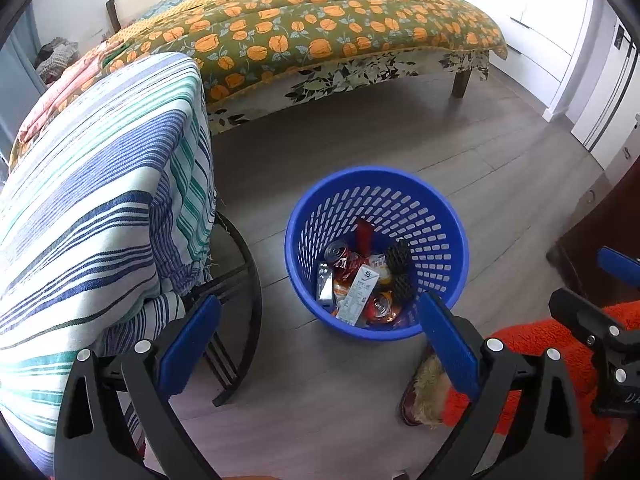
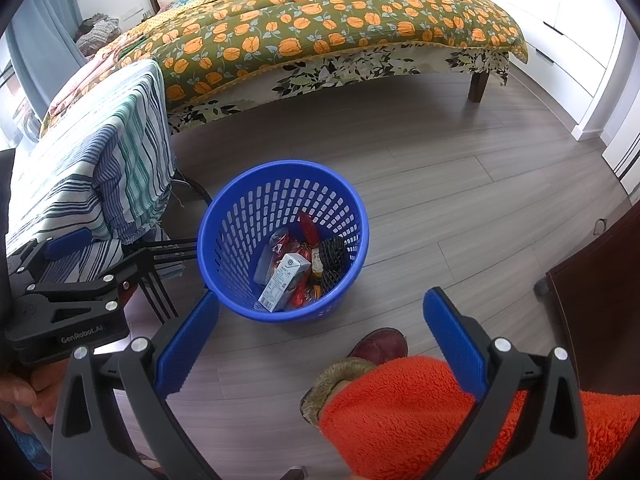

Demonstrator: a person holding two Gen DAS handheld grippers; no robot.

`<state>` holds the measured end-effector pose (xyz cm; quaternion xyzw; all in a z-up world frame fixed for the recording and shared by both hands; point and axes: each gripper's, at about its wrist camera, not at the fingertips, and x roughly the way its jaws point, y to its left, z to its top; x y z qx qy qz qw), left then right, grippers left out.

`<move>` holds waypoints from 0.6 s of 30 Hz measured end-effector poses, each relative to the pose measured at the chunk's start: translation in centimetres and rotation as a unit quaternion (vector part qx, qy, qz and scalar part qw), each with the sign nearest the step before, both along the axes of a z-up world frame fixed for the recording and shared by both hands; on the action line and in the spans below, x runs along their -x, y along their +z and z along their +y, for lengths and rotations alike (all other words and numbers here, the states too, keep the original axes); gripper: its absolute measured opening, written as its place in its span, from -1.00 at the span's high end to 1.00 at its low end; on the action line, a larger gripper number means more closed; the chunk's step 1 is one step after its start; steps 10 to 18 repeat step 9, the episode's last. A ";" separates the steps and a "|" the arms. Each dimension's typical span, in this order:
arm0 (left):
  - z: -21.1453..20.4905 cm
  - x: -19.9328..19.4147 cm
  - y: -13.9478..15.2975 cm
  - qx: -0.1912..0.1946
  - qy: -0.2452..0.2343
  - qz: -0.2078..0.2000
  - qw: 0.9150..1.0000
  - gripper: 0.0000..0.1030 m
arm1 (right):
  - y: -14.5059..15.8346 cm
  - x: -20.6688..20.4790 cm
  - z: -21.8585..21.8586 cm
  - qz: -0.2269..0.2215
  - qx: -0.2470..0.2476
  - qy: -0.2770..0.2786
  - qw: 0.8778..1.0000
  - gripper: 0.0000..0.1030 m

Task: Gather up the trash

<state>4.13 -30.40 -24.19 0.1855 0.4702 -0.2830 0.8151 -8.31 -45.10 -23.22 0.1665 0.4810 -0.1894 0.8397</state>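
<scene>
Grey wooden floor (image 1: 360,128) lies before a bed (image 1: 320,28) with an orange flower cover. On this floor stands the blue basket (image 1: 376,184), and inside it I see the trash: a white carton (image 2: 284,280), red cans (image 1: 338,250) and black net pieces (image 1: 400,268). Just beside the basket is a chair with a striped cloth (image 1: 100,200). Both my left gripper (image 1: 316,344) and my right gripper (image 2: 320,344) are spread wide and carry nothing. My red slipper (image 2: 380,346) is near the basket.
</scene>
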 end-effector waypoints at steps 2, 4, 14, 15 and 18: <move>-0.1 0.0 0.0 -0.002 0.003 0.003 1.000 -0.90 | 0.0 -0.1 -0.1 0.001 0.000 0.000 1.000 -0.91; -0.1 -0.1 -0.2 0.000 0.003 0.024 1.000 -0.90 | -0.1 0.1 -0.1 0.002 -0.001 -0.001 1.000 -0.91; -0.5 0.3 -0.1 -0.002 -0.001 0.022 1.000 -0.90 | -0.1 0.2 -0.4 0.002 -0.001 -0.001 1.000 -0.91; -0.5 0.3 -0.1 -0.002 -0.001 0.022 1.000 -0.90 | -0.1 0.2 -0.4 0.002 -0.001 -0.001 1.000 -0.91; -0.5 0.3 -0.1 -0.002 -0.001 0.022 1.000 -0.90 | -0.1 0.2 -0.4 0.002 -0.001 -0.001 1.000 -0.91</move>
